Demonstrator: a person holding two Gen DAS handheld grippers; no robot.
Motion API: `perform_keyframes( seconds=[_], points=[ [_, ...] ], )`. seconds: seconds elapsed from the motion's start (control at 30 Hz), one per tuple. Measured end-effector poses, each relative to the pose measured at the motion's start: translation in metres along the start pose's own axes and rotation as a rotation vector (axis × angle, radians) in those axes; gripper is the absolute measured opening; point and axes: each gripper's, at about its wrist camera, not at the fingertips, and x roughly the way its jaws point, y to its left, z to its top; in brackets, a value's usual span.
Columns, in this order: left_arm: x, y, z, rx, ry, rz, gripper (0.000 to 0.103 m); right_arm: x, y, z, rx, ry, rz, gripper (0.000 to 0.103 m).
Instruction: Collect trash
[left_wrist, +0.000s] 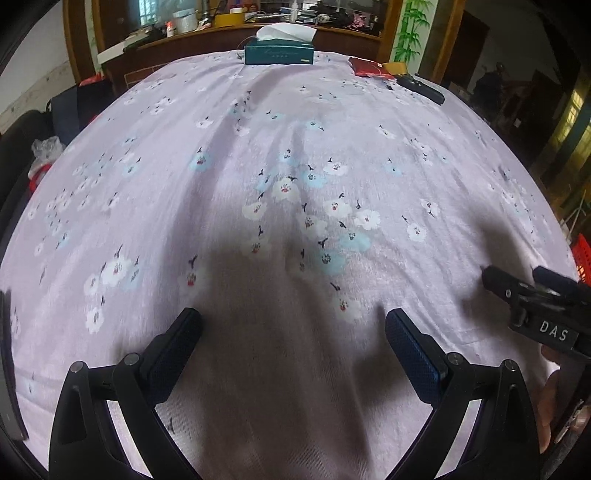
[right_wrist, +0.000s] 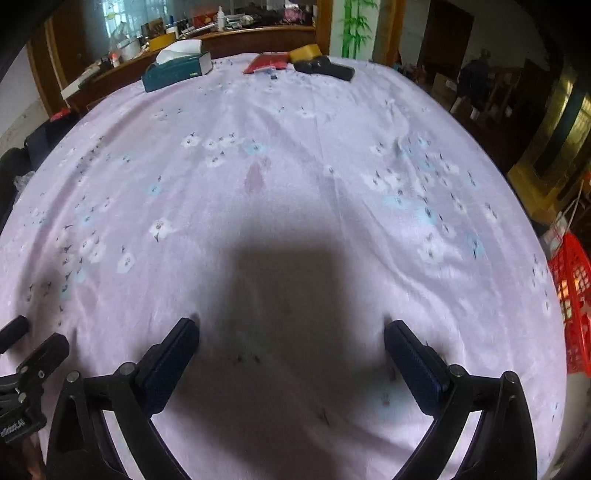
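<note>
My left gripper (left_wrist: 293, 321) is open and empty, low over the lilac flowered tablecloth (left_wrist: 258, 129). My right gripper (right_wrist: 291, 330) is open and empty over the same cloth (right_wrist: 295, 122). The right gripper also shows at the right edge of the left wrist view (left_wrist: 517, 284), and the left gripper at the left edge of the right wrist view (right_wrist: 33, 339). A red packet (left_wrist: 371, 68) (right_wrist: 266, 62) lies at the table's far edge. No loose trash shows near either gripper.
A green tissue box (left_wrist: 279, 51) (right_wrist: 177, 70) stands at the far edge. A yellow block (right_wrist: 304, 52) and a black case (left_wrist: 421, 88) (right_wrist: 325, 68) lie beside the red packet. A red plastic basket (right_wrist: 572, 295) stands off the table's right side. A cluttered wooden counter (left_wrist: 240, 33) runs behind.
</note>
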Motion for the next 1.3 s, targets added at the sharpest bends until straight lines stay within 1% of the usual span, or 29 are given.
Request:
perform_keyframes(
  seconds=[0.07, 0.1, 0.23, 0.43, 1.3],
  points=[
    [0.005, -0.003, 0.002, 0.039, -0.007, 0.022, 0.102, 0.0, -0.001, 0.003, 0.003, -0.031, -0.003, 0.103],
    [0.009, -0.002, 0.008, 0.047, -0.007, 0.021, 0.103, 0.003, 0.0, 0.005, 0.002, -0.034, -0.004, 0.103],
    [0.011, 0.0, 0.01, 0.058, -0.018, 0.009, 0.103, 0.0, -0.001, 0.004, -0.006, -0.035, 0.001, 0.103],
    [0.015, -0.001, 0.015, 0.059, -0.02, 0.007, 0.103, 0.002, -0.001, 0.005, -0.006, -0.034, 0.001, 0.103],
    [0.015, 0.0, 0.015, 0.058, -0.02, 0.006, 0.103, 0.002, 0.0, 0.005, -0.006, -0.034, 0.001, 0.103]
  ],
)
